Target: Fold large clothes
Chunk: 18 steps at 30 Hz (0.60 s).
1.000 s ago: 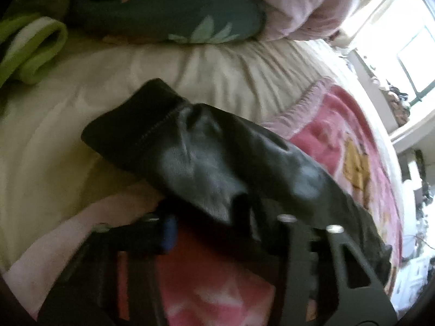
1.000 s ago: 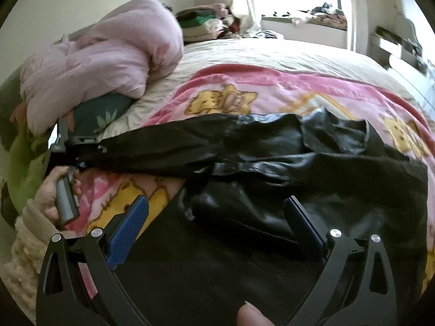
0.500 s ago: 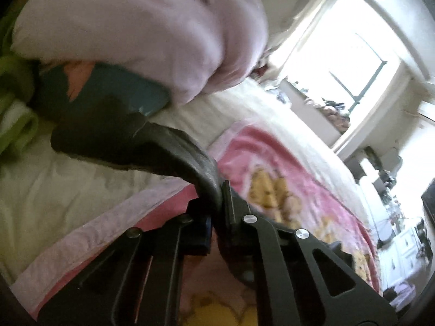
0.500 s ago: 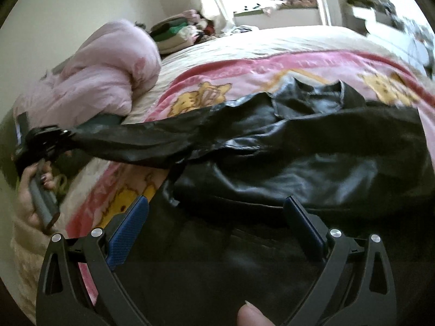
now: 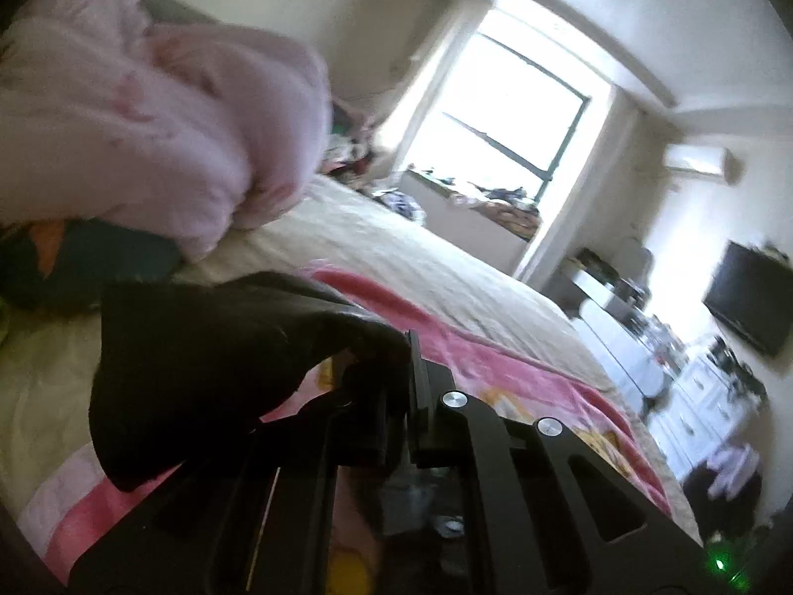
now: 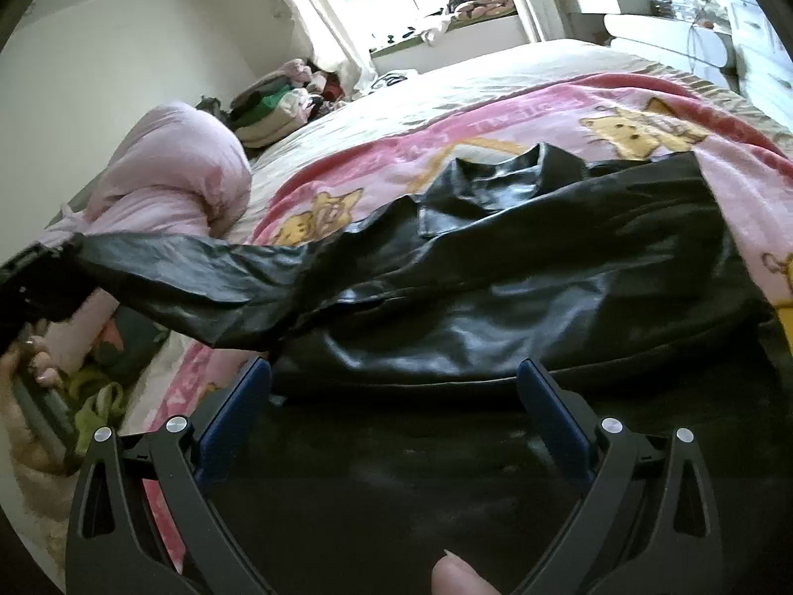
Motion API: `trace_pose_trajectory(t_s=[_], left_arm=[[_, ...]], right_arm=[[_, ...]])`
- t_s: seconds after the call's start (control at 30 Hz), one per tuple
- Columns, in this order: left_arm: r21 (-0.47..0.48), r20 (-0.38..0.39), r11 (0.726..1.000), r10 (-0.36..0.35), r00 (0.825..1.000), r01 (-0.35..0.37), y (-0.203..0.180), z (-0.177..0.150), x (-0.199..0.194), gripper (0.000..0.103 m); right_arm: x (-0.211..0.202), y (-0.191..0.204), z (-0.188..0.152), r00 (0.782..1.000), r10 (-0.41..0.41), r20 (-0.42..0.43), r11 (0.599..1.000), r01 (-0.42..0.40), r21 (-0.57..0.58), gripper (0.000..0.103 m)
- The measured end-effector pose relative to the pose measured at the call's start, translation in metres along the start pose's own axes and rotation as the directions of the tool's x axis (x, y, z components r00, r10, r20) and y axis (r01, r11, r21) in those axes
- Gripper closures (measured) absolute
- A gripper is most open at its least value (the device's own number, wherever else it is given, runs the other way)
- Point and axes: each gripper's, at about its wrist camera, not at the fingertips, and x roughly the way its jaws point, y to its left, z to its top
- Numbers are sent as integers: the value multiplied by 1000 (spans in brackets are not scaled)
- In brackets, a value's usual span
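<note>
The left gripper (image 5: 401, 377) has its two fingers clamped together on the cuff end of the black leather jacket's sleeve (image 5: 208, 362), which drapes over and off the fingertips. A second ago that cuff hung low over the cream sheet; now it is raised clear of the bed and the camera has tipped up toward the window (image 5: 500, 114), so the sleeve is being lifted and drawn away from the body of the garment. Seen from the right wrist, the sleeve (image 6: 198, 282) runs taut in the air from the left gripper (image 6: 44, 282) to the shoulder, higher than half a second ago.

The right gripper (image 6: 394, 396) is spread wide, gripping nothing, and hovers just above the lower front of the black leather jacket (image 6: 495, 297), much as it did before. The jacket lies across the pink cartoon blanket (image 6: 495, 124) on the bed, collar toward the window, with a pink duvet (image 6: 183, 173) bunched beyond the sleeve.

With the sleeve stretched free, the likely next step is carrying it across the jacket's front to start the fold; the stiff leather may spring back unless pressed down.
</note>
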Motion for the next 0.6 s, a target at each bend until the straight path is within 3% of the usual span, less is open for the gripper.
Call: trace_pose_trajectory(t_s=[0.17, 0.27, 0.43, 0.6], left_arm=[[125, -30, 986, -104, 994, 107, -51, -17, 3, 103], [200, -85, 962, -173, 981, 187, -83, -36, 12, 102], [274, -236, 910, -250, 939, 311, -128, -81, 37, 102], [336, -361, 858, -265, 894, 390, -152, -125, 61, 102]], right_arm=[[-7, -20, 3, 998, -54, 25, 998, 53, 31, 4], [-15, -33, 6, 997, -72, 40, 996, 69, 63, 4], [-34, -65, 12, 992, -98, 77, 985, 86, 147, 4], [-55, -101, 14, 987, -118, 105, 966, 90, 241, 4]])
